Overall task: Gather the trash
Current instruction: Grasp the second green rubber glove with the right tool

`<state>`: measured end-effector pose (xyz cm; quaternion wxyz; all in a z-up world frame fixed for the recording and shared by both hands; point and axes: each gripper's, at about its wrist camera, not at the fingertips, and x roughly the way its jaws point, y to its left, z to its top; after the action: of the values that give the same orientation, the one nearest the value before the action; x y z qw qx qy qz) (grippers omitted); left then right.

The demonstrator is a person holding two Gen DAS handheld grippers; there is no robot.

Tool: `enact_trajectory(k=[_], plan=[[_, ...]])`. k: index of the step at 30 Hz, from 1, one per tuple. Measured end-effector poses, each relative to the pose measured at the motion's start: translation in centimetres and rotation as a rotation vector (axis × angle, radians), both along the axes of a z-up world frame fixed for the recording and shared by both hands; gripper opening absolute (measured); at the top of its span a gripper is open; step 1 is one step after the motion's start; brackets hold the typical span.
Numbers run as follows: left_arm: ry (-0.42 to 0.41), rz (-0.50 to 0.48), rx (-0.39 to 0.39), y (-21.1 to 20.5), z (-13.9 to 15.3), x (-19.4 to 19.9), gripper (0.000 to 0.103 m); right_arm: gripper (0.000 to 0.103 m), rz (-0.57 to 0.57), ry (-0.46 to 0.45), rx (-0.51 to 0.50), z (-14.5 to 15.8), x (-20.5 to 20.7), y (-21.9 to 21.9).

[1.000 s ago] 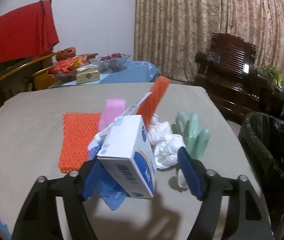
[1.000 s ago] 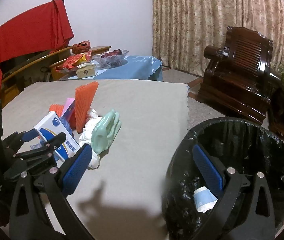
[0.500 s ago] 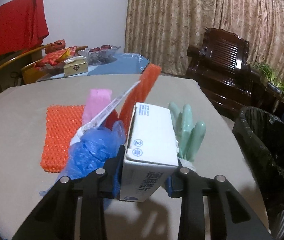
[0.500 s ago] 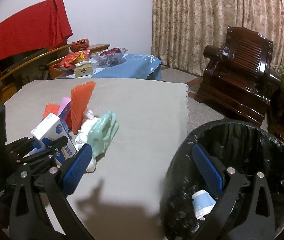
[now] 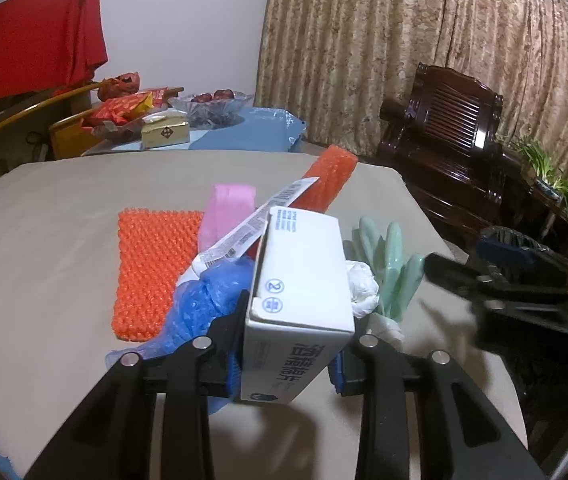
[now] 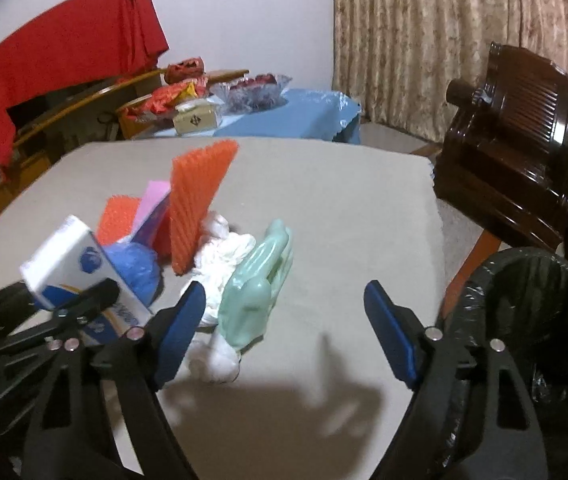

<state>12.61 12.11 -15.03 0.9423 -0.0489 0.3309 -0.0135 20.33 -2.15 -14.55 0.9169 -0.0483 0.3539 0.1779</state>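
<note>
My left gripper (image 5: pixel 286 364) is shut on a white and blue cardboard box (image 5: pixel 300 284), held just above the grey table (image 5: pixel 64 200); the box shows at the left in the right wrist view (image 6: pixel 72 264). Behind it lies a trash pile: blue plastic bag (image 5: pixel 200 300), orange foam net (image 5: pixel 152 256), upright orange net (image 6: pixel 200 204), pink foam (image 5: pixel 228 208), white crumpled tissue (image 6: pixel 224 252) and a pale green rubber glove (image 6: pixel 256 288). My right gripper (image 6: pixel 284 328) is open and empty, over the table just right of the glove.
A black-lined trash bin (image 6: pixel 532 320) stands off the table's right edge. A dark wooden armchair (image 6: pixel 516 152) is behind it. A blue-clothed side table (image 6: pixel 284 116) with snacks and a fruit bowl stands beyond the far edge. Potted plants (image 5: pixel 556 176) are at the right.
My left gripper closed on the box and raised it slightly. My right gripper swung left from over the bin to over the table beside the glove.
</note>
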Motion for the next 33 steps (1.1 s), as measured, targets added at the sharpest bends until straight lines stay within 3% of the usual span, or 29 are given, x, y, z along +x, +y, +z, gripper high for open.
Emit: enact_trajectory(k=[5,8,10,13,27,33], plan=[[0.008,-0.005,-0.005,0.1,-0.3,0.3,0.033,0.062,0.033,0.056,-0.026,-1.9,1.3,1.4],[0.01,-0.006,-0.006,0.0,-0.3,0.4,0.033,0.046,0.052,0.099,0.001,-2.7,1.8,1.7],[0.01,-0.006,-0.007,0.0,-0.3,0.4,0.033,0.026,0.074,0.113,0.022,-2.8,1.8,1.9],[0.009,-0.007,-0.006,0.0,-0.2,0.4,0.033,0.015,0.118,0.111,0.022,-2.3,1.4,2.3],[-0.014,-0.041,-0.015,-2.0,1.4,-0.3,0.033,0.007,0.109,0.043,0.095,2.7,-1.7,-0.8],[0.026,-0.057,-0.023,-2.9,0.3,-0.7,0.033,0.008,0.105,0.097,0.045,0.7,-2.2,-1.0]])
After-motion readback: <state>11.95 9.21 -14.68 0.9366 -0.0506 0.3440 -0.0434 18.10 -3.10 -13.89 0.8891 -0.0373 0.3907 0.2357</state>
